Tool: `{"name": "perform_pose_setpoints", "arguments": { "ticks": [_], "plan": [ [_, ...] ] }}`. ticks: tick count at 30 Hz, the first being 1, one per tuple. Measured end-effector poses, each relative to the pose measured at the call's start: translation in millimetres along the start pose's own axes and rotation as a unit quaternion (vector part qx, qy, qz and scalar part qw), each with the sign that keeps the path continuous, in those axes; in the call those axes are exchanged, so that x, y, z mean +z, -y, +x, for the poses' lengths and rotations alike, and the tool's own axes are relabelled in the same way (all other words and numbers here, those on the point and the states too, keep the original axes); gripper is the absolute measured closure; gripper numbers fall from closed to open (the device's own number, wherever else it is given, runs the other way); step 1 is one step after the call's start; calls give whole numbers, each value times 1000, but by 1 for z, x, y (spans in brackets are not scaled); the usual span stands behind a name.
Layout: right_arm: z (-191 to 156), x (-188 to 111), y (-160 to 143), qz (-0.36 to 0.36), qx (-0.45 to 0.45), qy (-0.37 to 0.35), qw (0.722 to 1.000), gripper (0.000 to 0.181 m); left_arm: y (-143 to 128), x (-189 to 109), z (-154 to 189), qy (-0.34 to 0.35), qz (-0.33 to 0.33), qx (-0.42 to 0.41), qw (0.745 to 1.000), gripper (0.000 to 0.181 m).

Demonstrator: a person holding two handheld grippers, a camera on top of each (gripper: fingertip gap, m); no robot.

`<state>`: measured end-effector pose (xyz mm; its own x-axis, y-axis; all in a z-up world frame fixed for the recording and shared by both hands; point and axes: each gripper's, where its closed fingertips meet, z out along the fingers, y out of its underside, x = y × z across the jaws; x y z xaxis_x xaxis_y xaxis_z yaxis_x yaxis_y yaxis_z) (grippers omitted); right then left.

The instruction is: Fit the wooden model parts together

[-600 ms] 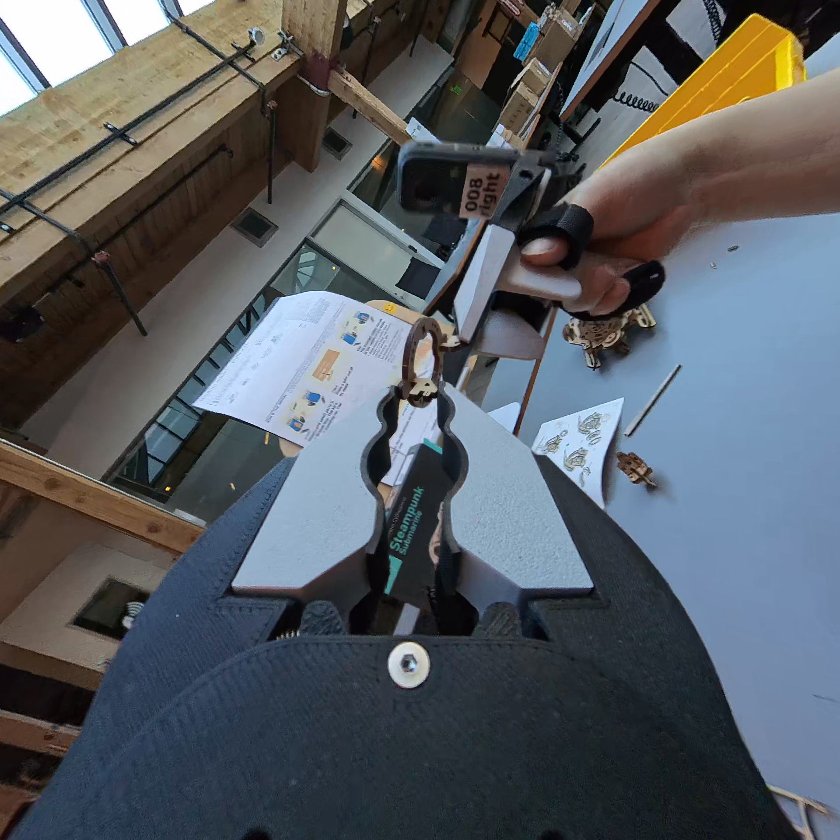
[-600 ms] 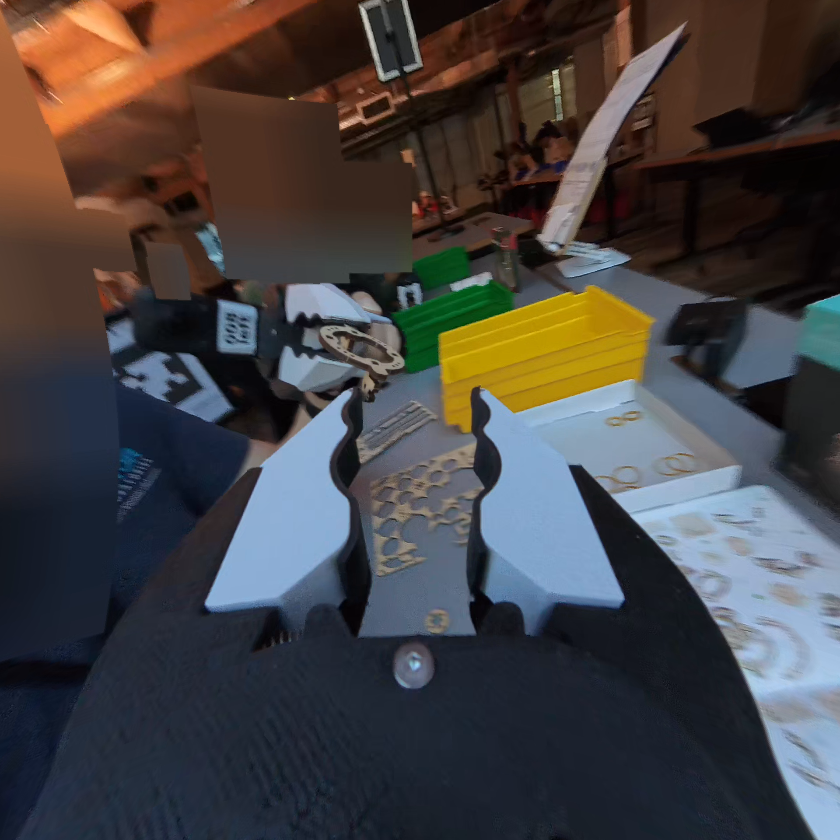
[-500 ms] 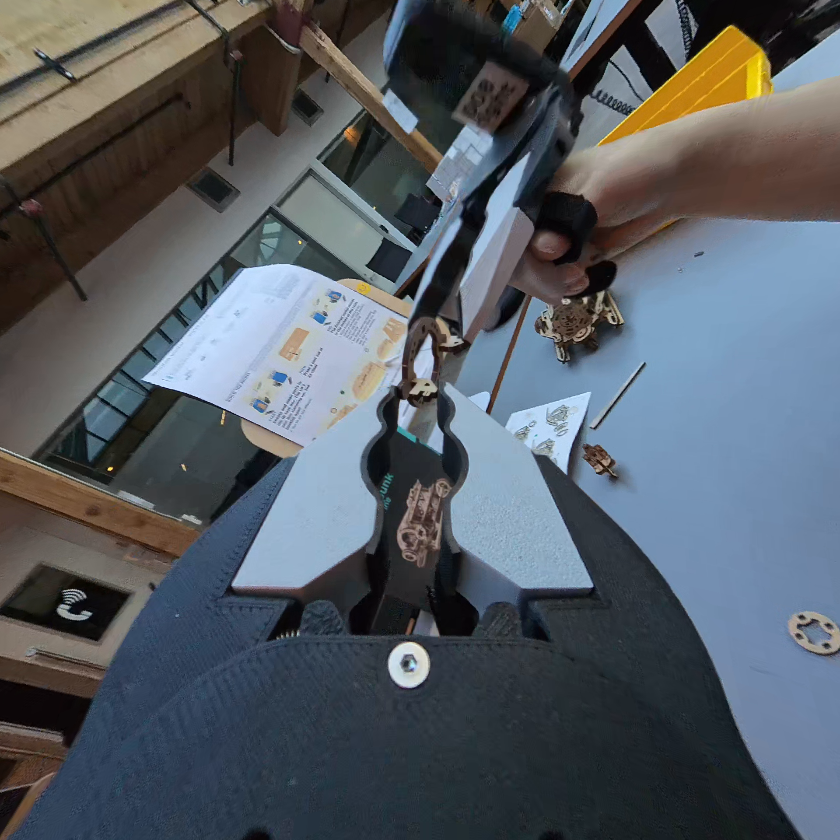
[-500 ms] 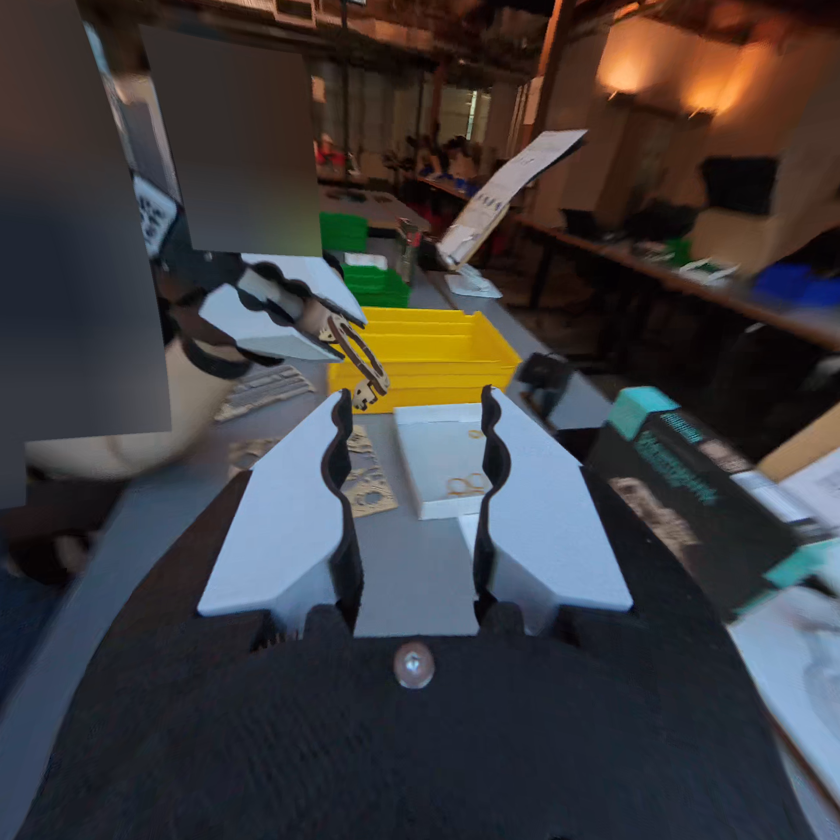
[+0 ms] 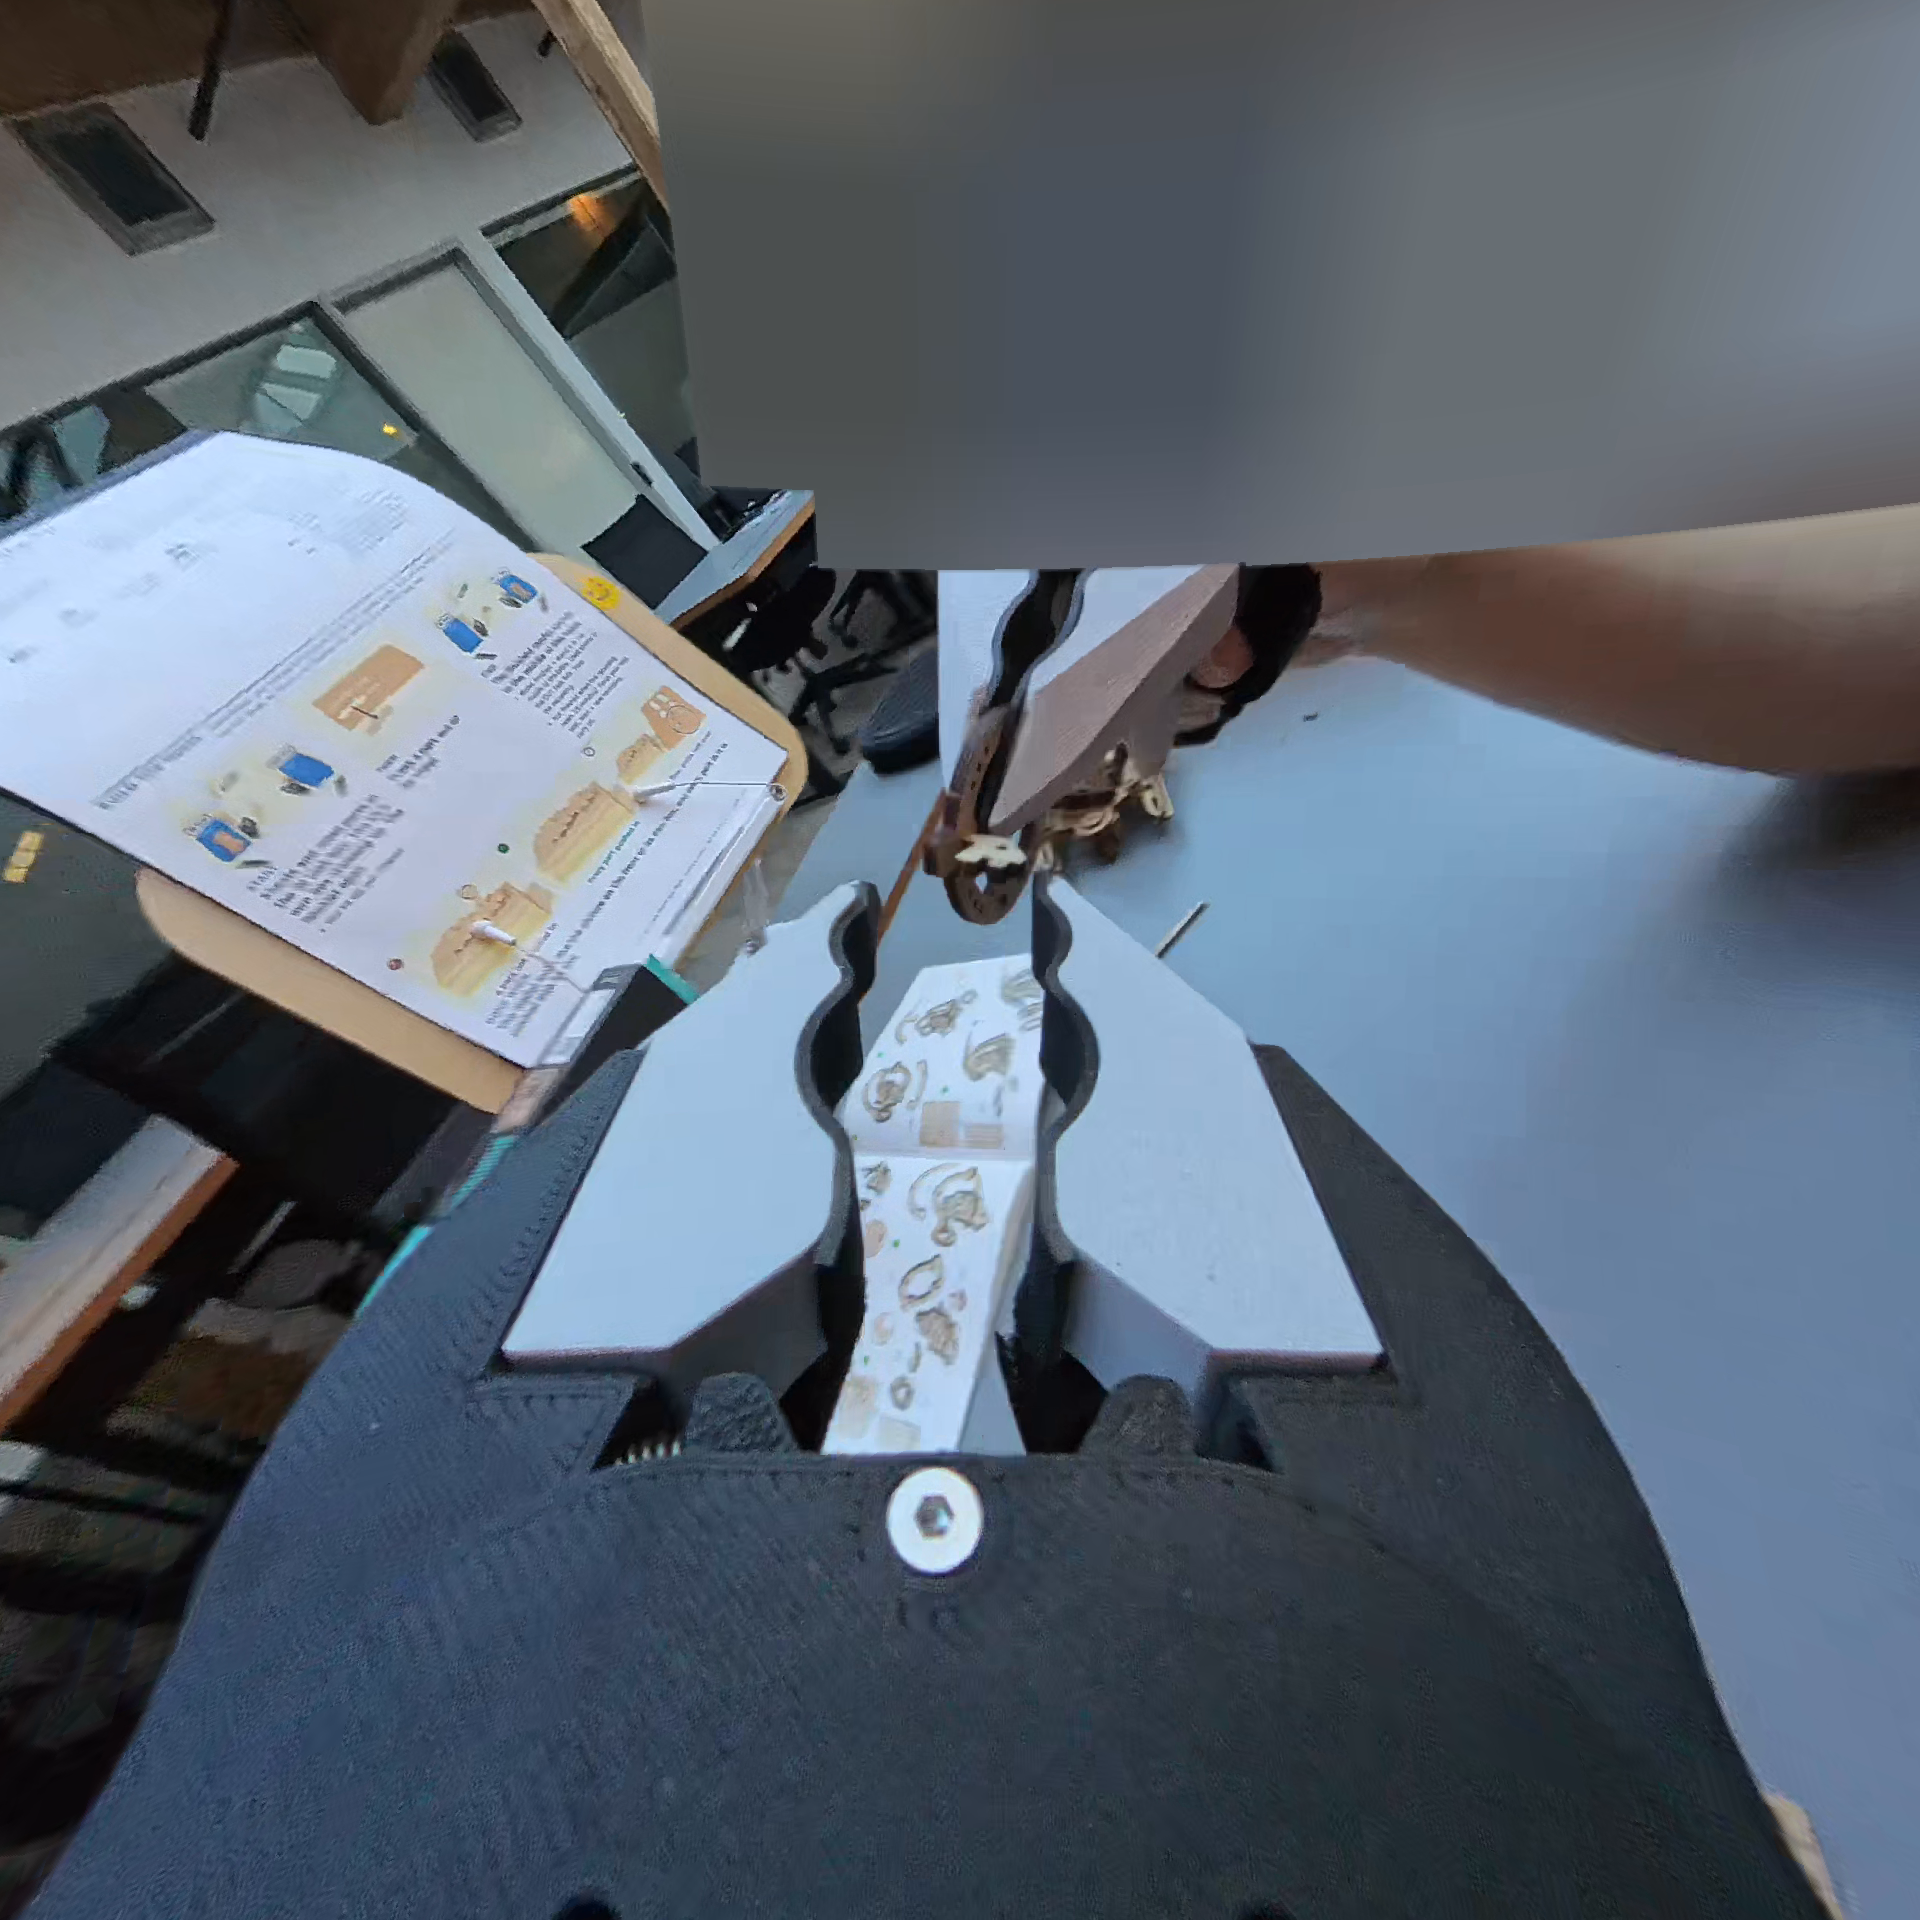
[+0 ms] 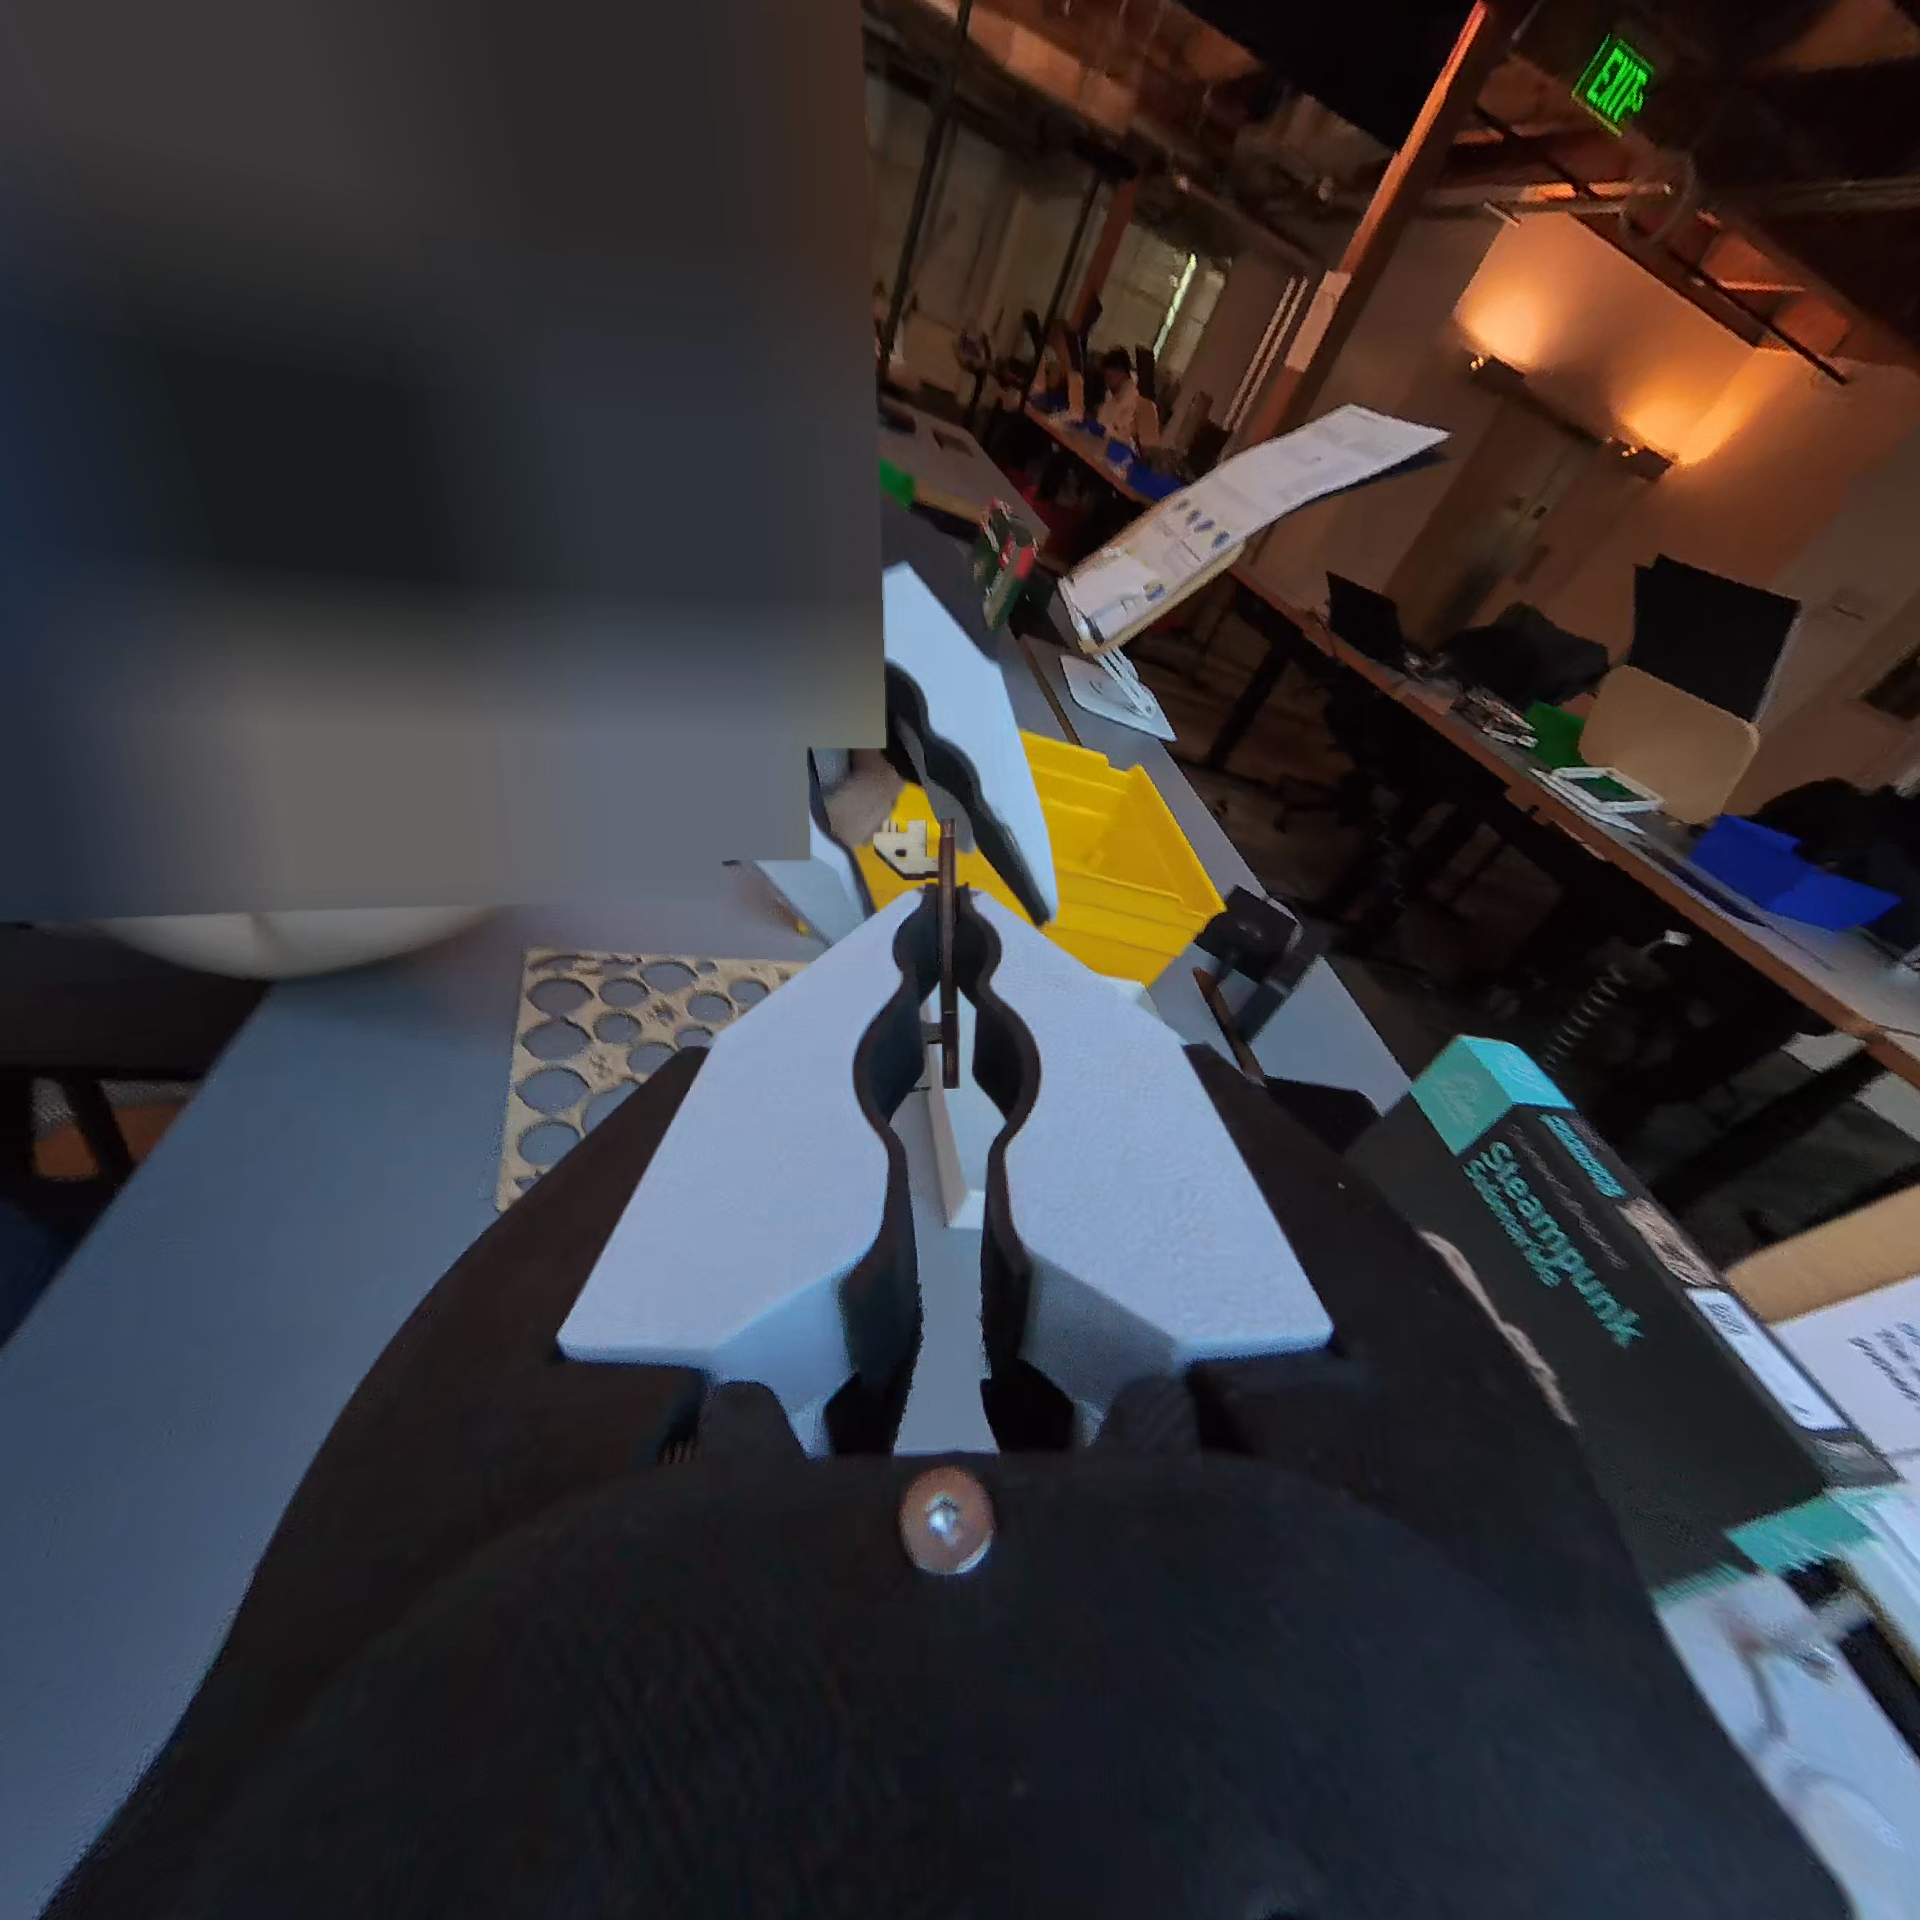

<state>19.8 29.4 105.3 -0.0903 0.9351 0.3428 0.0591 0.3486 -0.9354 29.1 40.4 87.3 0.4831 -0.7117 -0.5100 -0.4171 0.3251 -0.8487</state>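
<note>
A dark wooden ring-shaped part (image 5: 982, 888) with a small pale piece on it hangs just beyond my left gripper (image 5: 951, 899), which is open and empty. In the left wrist view the right gripper (image 5: 987, 810) reaches down from above, shut on the ring. In the right wrist view my right gripper (image 6: 948, 906) is shut on the same part (image 6: 949, 977), seen edge-on between the tips. The left gripper's white fingers (image 6: 971, 717) stand open just behind the part. A small assembled wooden model (image 5: 1117, 805) lies on the grey table (image 5: 1507, 1039) behind the right gripper.
An instruction sheet on a clipboard (image 5: 364, 748) stands at the left. A white picture sheet (image 5: 951, 1049) and a thin stick (image 5: 1181, 928) lie on the table. A punched-out wooden sheet (image 6: 613, 1039), a yellow bin (image 6: 1127, 852) and a black-and-teal box (image 6: 1558, 1226) are nearby. Only a small space, under 4 cm, lies between the two pairs of fingers.
The left gripper held the ring part and has opened and let it go. The right gripper was open and has come in and shut on the part.
</note>
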Motion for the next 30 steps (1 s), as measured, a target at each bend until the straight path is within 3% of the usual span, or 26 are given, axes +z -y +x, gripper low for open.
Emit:
{"name": "perform_pose_setpoints", "arguments": {
  "ticks": [3, 7, 14, 17, 18, 20, 23, 26, 30],
  "plan": [
    [0, -4, 14, 61, 55, 26, 996, 181, 1, -1, 3, -45, 40, -61, 996, 145],
    [-2, -9, 27, 119, 82, 47, 988, 181, 27, -9, 6, -94, 152, -126, 976, 167],
    [-8, -7, 33, 153, 67, 61, 984, 181, 32, -5, 13, -90, 159, -94, 979, 180],
    [-14, -7, 22, 106, 42, 81, 990, 178, 26, -6, 18, -106, 124, -88, 983, 181],
    [-16, -7, 18, 84, 18, 78, 993, 168, 24, -6, 18, -107, 113, -85, 984, 181],
    [-18, -7, 10, 39, -50, 51, 997, 151, 16, -5, 20, -113, 81, -83, 987, 181],
    [-18, -4, -1, -27, -117, 17, 993, 149, 2, -1, 28, -147, 28, -109, 983, 181],
    [-20, -1, -7, -51, -121, 14, 991, 169, -5, 3, 34, -166, 7, -121, 979, 180],
    [-21, 0, -8, -55, -29, 48, 997, 163, -7, 4, 32, -159, 5, -116, 980, 181]
  ]
}}
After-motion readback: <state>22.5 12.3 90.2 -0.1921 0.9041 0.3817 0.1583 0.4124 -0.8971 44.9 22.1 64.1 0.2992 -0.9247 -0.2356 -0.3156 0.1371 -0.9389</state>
